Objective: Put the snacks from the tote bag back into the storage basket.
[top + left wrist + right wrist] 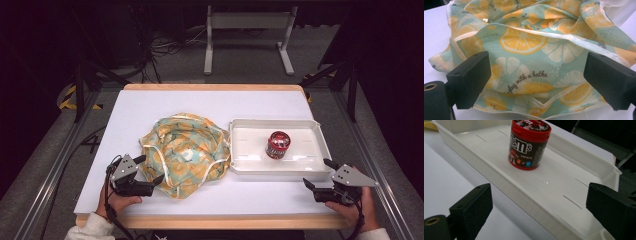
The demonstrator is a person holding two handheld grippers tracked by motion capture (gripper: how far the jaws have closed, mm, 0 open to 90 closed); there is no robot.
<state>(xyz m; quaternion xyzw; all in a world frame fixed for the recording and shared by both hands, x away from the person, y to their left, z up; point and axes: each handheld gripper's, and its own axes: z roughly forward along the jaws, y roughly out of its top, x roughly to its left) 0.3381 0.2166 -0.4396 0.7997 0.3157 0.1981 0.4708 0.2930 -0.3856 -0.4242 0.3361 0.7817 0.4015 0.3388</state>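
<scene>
**Both grippers spread wide beside a crumpled bag and a tray holding a candy tub**

A white-topped table with a pale wooden edge (pixel 150 102) carried two things side by side. Toward the left of its middle lay a crumpled thin bag of mint-green fabric printed with orange citrus slices and trimmed in cream edging (pixel 185 152); in the left gripper view some script lettering ran across one fold of it. Just to its right, with the cloth touching or nearly touching the near left corner, sat a shallow rectangular white plastic tray (pixel 315 131). Inside the tray, roughly central, stood upright a small round M&M's tub with a red lid and a dark brown label (pixel 277 144); nothing touched it.

The left gripper (pixel 151 169), held in the person's left hand (pixel 117 200) at the near left of the table, pointed at the bag's near left edge. Its jaws stood far apart, gripping nothing, with the fabric lying just ahead of and between them.

The right gripper (pixel 318 173), held in the right hand (pixel 352 210) at the near right corner, sat just beside the tray's near right corner. Its jaws were likewise spread wide and empty, aimed across the tray's near wall toward the tub.

White sleeves (pixel 92 227) showed at the bottom edge.
</scene>
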